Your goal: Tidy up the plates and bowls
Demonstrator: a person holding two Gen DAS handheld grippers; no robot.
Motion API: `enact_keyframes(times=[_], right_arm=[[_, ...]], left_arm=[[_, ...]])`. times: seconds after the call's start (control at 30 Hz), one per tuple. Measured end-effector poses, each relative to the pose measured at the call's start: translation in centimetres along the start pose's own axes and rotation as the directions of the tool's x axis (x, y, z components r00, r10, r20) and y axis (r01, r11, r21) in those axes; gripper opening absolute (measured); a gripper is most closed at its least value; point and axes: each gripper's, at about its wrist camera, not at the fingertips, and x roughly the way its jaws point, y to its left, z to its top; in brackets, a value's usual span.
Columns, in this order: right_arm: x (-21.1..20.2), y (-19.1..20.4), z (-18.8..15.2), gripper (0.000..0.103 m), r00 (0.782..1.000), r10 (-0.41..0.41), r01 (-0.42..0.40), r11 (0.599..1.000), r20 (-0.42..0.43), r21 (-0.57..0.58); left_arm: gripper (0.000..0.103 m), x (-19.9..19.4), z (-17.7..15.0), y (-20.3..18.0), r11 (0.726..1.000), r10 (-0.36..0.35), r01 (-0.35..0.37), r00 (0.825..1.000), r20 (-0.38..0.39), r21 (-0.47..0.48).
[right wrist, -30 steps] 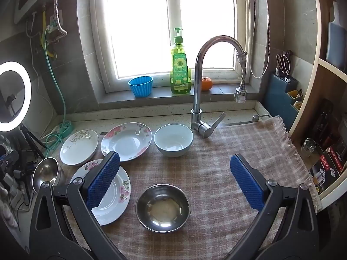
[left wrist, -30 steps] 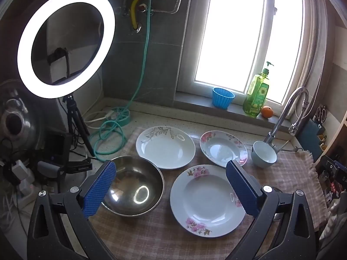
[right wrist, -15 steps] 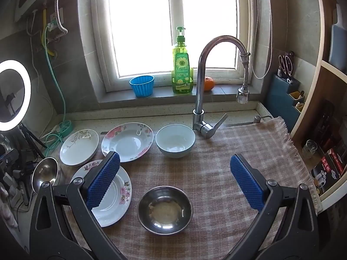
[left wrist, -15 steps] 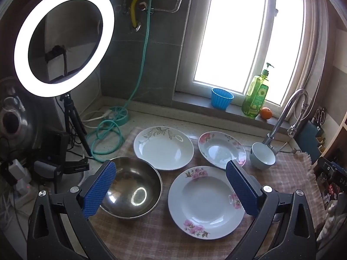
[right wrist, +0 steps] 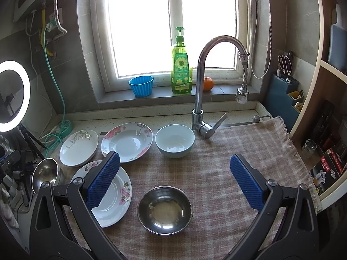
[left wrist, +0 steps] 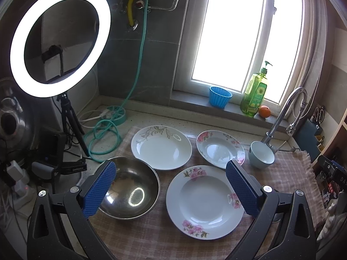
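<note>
Three plates lie on the checked cloth: a pink-flowered plate [left wrist: 205,201] nearest, a leaf-patterned plate [left wrist: 161,147] behind it, a smaller pink-rimmed plate [left wrist: 220,148] to the right. A large steel bowl [left wrist: 130,191] sits at the left, a pale blue bowl [left wrist: 261,155] by the tap. My left gripper [left wrist: 171,187] hovers open above the large bowl and the near plate, holding nothing. In the right wrist view a small steel bowl [right wrist: 164,210] lies just below my open right gripper [right wrist: 173,182], with the pale blue bowl [right wrist: 174,140] and the plates [right wrist: 126,142] beyond.
A chrome tap [right wrist: 200,86] rises behind the bowls. A soap bottle [right wrist: 181,65], blue cup [right wrist: 141,85] and orange [right wrist: 208,83] stand on the sill. A ring light [left wrist: 58,39] on a tripod and a teal hose [left wrist: 104,134] occupy the left. Shelves [right wrist: 325,151] bound the right.
Both grippers stay open and empty. The left view has drifted slightly down and right; the right view has shifted a little, with the tap moving rightward in frame. No dish moved.
</note>
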Motion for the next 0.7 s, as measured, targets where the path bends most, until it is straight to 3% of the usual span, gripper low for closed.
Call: enact_keyframes(times=[0.7], right_arm=[[0.24, -0.08, 0.11, 0.103, 1.0, 0.004, -0.004, 1.0, 0.0, -0.001]], left_arm=[[0.101, 0.23, -0.09, -0.57, 1.0, -0.003, 0.003, 1.0, -0.002, 0.012]])
